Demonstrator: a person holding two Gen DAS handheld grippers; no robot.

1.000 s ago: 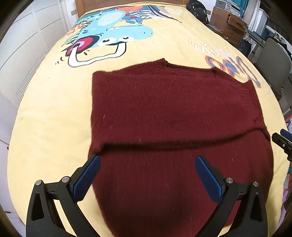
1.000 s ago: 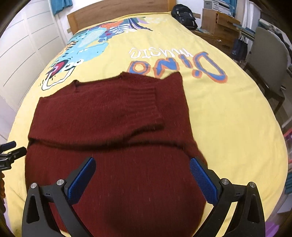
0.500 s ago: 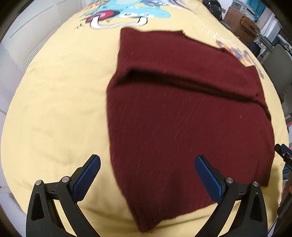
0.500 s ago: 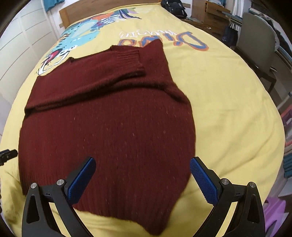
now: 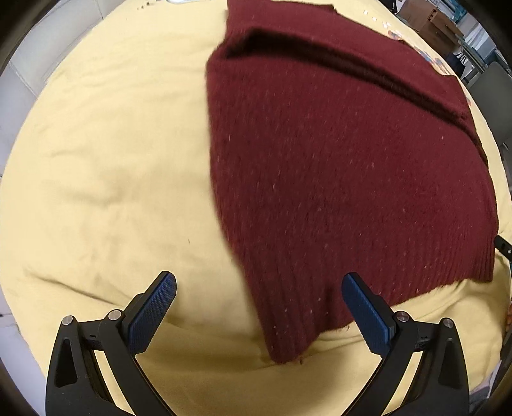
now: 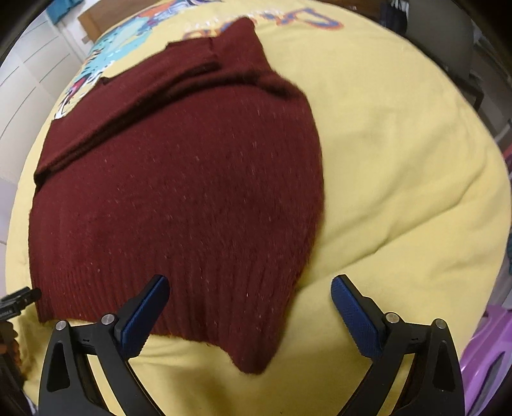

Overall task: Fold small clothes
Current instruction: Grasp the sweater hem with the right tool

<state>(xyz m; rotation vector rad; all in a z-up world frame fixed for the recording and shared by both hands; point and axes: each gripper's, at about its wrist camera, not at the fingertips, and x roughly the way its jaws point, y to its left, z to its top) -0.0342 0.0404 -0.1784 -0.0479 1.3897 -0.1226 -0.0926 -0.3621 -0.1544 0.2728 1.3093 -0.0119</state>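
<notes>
A dark red knitted sweater (image 5: pixel 336 160) lies flat on the yellow bed cover (image 5: pixel 112 160), its sleeves folded across the upper part. My left gripper (image 5: pixel 258 281) hangs open just above the sweater's near left hem corner, which lies between the fingers, untouched by the pads. In the right wrist view the sweater (image 6: pixel 179 192) fills the middle. My right gripper (image 6: pixel 250 283) hovers over the near right hem corner. Its jaws are closing but still stand wide, with the ribbed hem between them and the pads clear of it.
The bed cover (image 6: pixel 400 160) carries a dinosaur print (image 6: pixel 128 41) and lettering at the far end. A purple object (image 6: pixel 489 352) sits beyond the bed's right edge. Wooden drawers (image 5: pixel 428 19) stand at the far right, white cupboard doors (image 6: pixel 38 64) at the left.
Both grippers moved back toward the near hem and sank closer to the bed. The hem corners, earlier out of view, now lie between the fingers. The sweater itself stayed put.
</notes>
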